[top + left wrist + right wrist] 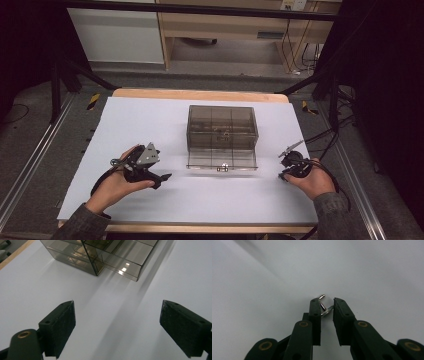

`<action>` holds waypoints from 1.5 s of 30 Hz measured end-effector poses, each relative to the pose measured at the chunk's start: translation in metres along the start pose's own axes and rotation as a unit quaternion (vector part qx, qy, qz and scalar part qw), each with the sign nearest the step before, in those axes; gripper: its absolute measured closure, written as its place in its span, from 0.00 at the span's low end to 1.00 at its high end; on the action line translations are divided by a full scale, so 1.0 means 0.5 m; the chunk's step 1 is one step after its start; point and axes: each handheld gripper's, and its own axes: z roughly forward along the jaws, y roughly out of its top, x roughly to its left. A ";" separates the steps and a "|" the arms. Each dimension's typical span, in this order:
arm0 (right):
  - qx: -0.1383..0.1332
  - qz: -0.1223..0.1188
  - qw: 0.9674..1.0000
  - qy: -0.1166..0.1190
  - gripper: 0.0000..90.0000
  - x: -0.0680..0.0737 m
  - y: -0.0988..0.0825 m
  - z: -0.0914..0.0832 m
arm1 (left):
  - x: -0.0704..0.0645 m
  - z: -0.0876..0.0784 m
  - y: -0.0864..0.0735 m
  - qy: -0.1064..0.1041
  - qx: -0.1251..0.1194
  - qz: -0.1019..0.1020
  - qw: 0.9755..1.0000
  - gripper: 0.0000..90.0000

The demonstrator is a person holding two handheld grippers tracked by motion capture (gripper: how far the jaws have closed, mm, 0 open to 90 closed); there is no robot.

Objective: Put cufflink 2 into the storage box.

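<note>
**Right claw pinched on a small metal piece, left claw wide over bare table**

From the high view I have the smoked, see-through compartment box (222, 131) standing in the middle of the white table (150, 120), a little towards the far side. Its lid (222, 161) lies folded down flat on the near side, with a small metal clasp at its near edge. Inside the box I can make out dividers that split it into several cells, but I cannot tell what, if anything, sits in them.

My right gripper (286, 170) is near the right edge of the table, to the right of the open lid and apart from it. In the right gripper view (327, 307) the jaws stand narrow, with a small shiny metal piece (325, 308) between them: a little disc with a thin bent stem that pokes out past the tips. The disc touches both pads, so I read it as held. The piece is off in the right gripper, over bare white table, not in the box.

My left gripper (162, 177) is on the near left of the table, left of the lid and well apart from it. In the left gripper view (117, 322) its jaws are spread wide, and nothing lies between them but table surface. Ahead of those jaws, farther off, I see a corner of the box (96, 257) and one edge of the flat lid (130, 257).
</note>
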 end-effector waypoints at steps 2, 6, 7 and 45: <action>-0.005 0.002 1.000 -0.001 0.98 -0.002 -0.001 -0.003 | 0.001 0.000 0.000 0.000 0.001 0.001 1.000 0.14; -0.009 0.000 1.000 0.002 0.97 -0.004 -0.003 -0.003 | 0.004 0.001 -0.002 0.001 0.001 0.000 1.000 0.14; -0.007 0.000 1.000 0.004 0.97 -0.003 -0.003 -0.003 | 0.003 0.001 -0.002 0.001 0.002 0.000 1.000 0.14; -0.174 -0.038 0.984 -0.004 0.98 0.061 0.071 -0.151 | 0.048 -0.016 -0.022 0.022 -0.034 -0.011 0.999 0.07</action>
